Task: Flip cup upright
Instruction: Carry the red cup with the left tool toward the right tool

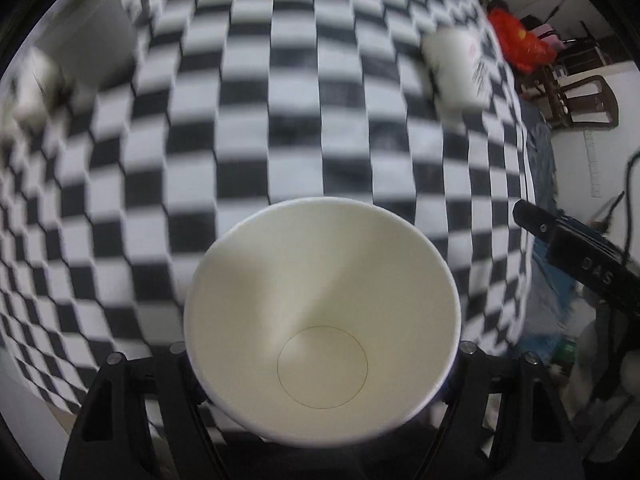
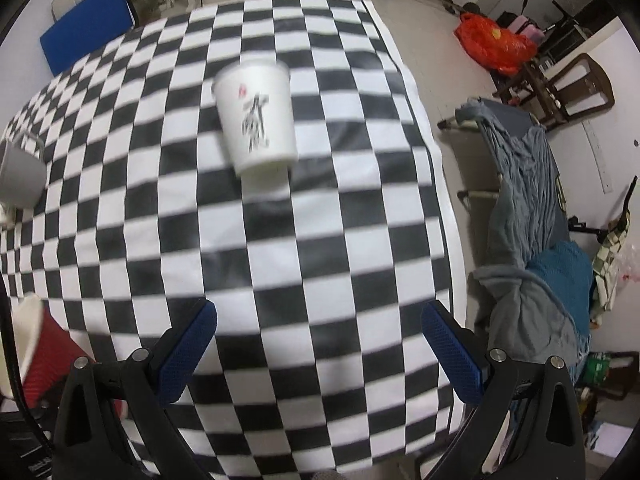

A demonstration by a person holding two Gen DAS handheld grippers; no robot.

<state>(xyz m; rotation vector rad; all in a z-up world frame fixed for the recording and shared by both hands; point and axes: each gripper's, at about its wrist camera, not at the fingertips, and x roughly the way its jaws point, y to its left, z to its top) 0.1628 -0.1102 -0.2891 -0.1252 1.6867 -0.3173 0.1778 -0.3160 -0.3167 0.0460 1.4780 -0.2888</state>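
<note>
Cup: a white paper cup (image 1: 322, 320) filled the lower middle of the left wrist view, its open mouth facing the camera and its round base visible deep inside.
Cup position: it sat between the two arms of the left gripper (image 1: 322, 354), lifted above the checked tablecloth (image 1: 280, 120), apparently on its side or partly turned.
Left claw: closed against the cup's outer wall on both sides; the pads themselves were hidden behind the cup.
Right claw: the right gripper (image 2: 320, 354) hung over the cloth with its blue pads (image 2: 188, 354) wide apart, holding and touching nothing.
Step in hand: judging by the grip and the blurred background, the cup seemed to be mid-turn, carried in the left claw.
Next move: it would likely call for rolling the wrist until the mouth faced up, lowering the base flat onto the cloth, then easing the claw apart.
Risk: thin paper could buckle under a hard squeeze.
Other cups: a white printed cup (image 2: 256, 116) stood upright further along the table in the right wrist view; a red sleeved cup (image 2: 36, 348) showed at that view's lower left edge, and a grey mug (image 2: 22, 176) at the far left.
Room: a red bag (image 2: 492, 42) and a wooden chair (image 2: 572, 88) lay beyond the table.
</note>
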